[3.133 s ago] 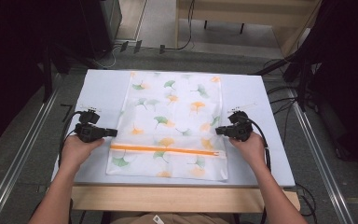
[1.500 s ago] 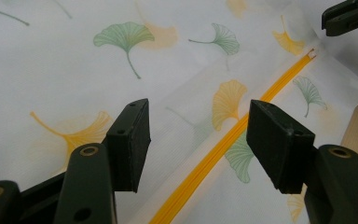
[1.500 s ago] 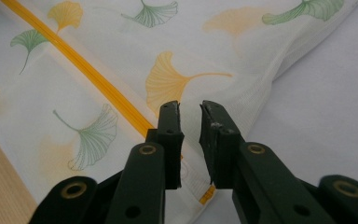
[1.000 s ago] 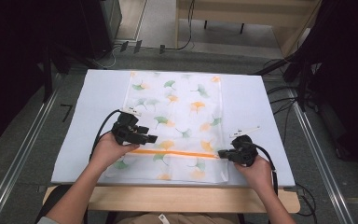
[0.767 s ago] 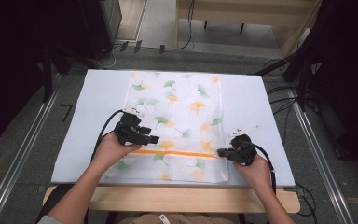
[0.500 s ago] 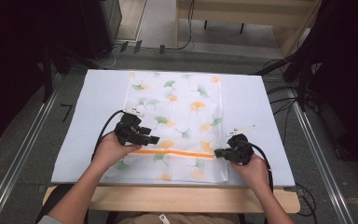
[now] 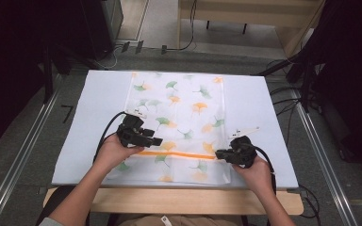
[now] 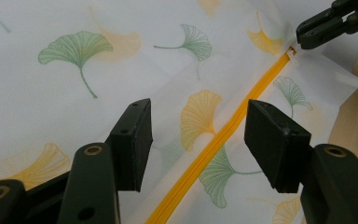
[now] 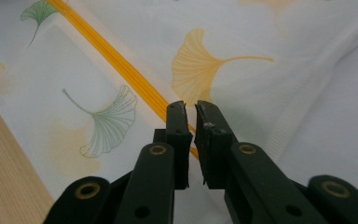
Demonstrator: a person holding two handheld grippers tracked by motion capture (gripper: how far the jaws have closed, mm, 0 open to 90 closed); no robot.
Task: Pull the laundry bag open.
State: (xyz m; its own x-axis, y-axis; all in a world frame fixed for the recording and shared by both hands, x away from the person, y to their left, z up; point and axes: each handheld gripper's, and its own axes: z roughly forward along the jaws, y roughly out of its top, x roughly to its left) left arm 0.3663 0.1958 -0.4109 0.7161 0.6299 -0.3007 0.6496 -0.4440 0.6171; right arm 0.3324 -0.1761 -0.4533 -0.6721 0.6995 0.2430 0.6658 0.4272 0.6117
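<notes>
**Ana:** High view first, nearest edge: what do you see?

**Ben:** The wooden table edge [image 7: 169,201], then two forearms coming in from the bottom. The right gripper [image 7: 222,153] sits at the right end of the orange zipper [image 7: 179,154], on the near part of the ginkgo-print bag [image 7: 184,108]. The left gripper [image 7: 156,140] rests over the bag just beyond the zipper, left of centre.

**Ana:** And the right one's jaws?

**Ben:** In the right gripper view the right gripper [image 9: 191,109] has its jaws nearly together, with only a thin slit between the pads. They have just been opening a little. The zipper [image 9: 121,65] runs down to their tips; whether anything is pinched in that slit I cannot tell.

**Ana:** The left?

**Ben:** The left gripper view shows the left gripper [image 8: 198,128] with jaws standing wide, nothing pressed between them. The zipper [image 8: 223,135] passes diagonally under the gap, and the bag [image 8: 51,93] lies flat below. Farther along, the right gripper [image 8: 303,35] meets the white zipper pull [image 8: 292,51] at the zipper's end.

**Ana:** Beyond that?

**Ben:** The bag stretches away across the pale blue mat [image 7: 99,99], its far edge near the mat's far edge. Past the table are grey floor [image 7: 165,52] and cables [image 7: 287,94].
</notes>
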